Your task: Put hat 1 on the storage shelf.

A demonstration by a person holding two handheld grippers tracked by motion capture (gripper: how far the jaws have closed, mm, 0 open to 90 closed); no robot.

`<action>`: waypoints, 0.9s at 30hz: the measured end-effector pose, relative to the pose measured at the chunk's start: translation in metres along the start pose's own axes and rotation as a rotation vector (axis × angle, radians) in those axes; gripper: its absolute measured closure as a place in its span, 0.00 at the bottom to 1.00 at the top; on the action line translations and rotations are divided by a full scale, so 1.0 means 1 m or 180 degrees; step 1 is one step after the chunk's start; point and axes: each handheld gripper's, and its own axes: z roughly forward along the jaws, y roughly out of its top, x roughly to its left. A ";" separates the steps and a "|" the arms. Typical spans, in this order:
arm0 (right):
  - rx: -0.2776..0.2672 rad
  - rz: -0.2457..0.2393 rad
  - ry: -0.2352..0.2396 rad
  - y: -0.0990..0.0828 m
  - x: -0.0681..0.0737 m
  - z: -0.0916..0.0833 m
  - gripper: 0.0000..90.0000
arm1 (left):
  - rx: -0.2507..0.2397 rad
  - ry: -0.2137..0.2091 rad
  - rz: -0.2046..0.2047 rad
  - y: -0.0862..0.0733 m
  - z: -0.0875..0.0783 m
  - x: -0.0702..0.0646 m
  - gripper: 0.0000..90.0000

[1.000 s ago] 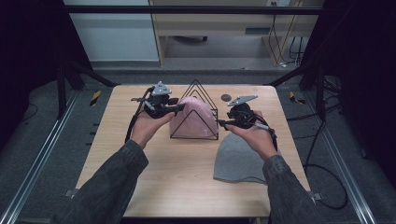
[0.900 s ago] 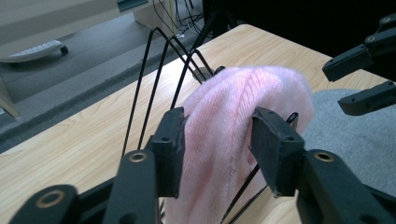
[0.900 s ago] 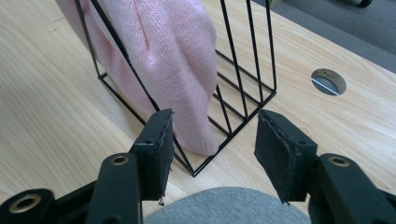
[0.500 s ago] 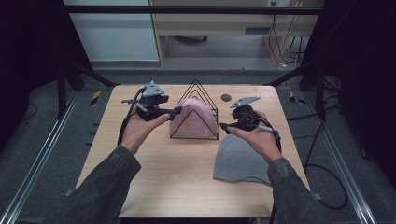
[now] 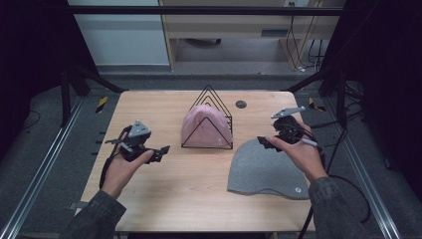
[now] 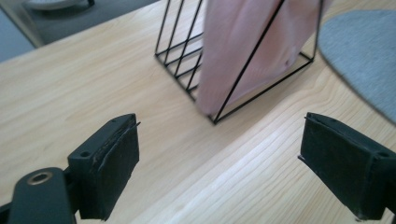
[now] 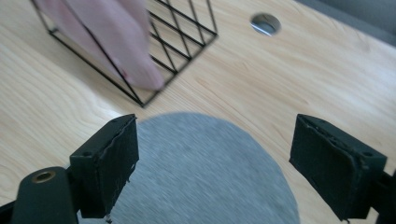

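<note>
Standing at the centre of the table (image 5: 164, 199), the wire rack (image 5: 208, 107) holds the pink hat (image 5: 204, 124) upright between its black triangles, so the hat keeps its shape and does not lie flat. In the left gripper view the hat leans in the rack at the top middle of the frame, its lower edge resting near the front corner of the wire base. The grey hat (image 5: 268, 169) lies flat at the lower right of the high view, just beside the rack; I judge it waits for its turn. The right gripper (image 5: 268, 143) hovers over its upper edge, jaws wide and nothing between them, having just been opening. The left gripper (image 5: 161, 152), at the middle left, is apart from the rack, jaws also just opened wide and empty, probably because the pink hat is already placed
</note>
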 end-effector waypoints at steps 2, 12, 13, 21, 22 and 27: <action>0.0050 0.0081 -0.0020 -0.007 -0.009 0.001 0.21 | 0.0037 0.0062 0.0009 -0.009 -0.004 0.006 0.11; 0.0240 0.0259 -0.0091 -0.037 -0.047 0.027 0.48 | 0.0310 0.0236 0.0089 -0.067 -0.017 0.005 0.11; 0.0248 0.0295 -0.0086 -0.040 -0.051 0.031 0.49 | 0.0334 0.0244 0.0113 -0.072 -0.020 0.003 0.11; 0.0421 0.0517 -0.0059 -0.066 -0.067 0.050 0.53 | 0.0469 0.0312 0.0098 -0.093 -0.029 0.001 0.11; 0.0431 0.0516 -0.0074 -0.069 -0.068 0.051 0.52 | 0.0448 0.0320 0.0074 -0.093 -0.029 0.002 0.11; 0.0478 0.0569 -0.0082 -0.076 -0.071 0.058 0.49 | 0.0524 0.0358 0.0119 -0.094 -0.026 0.001 0.11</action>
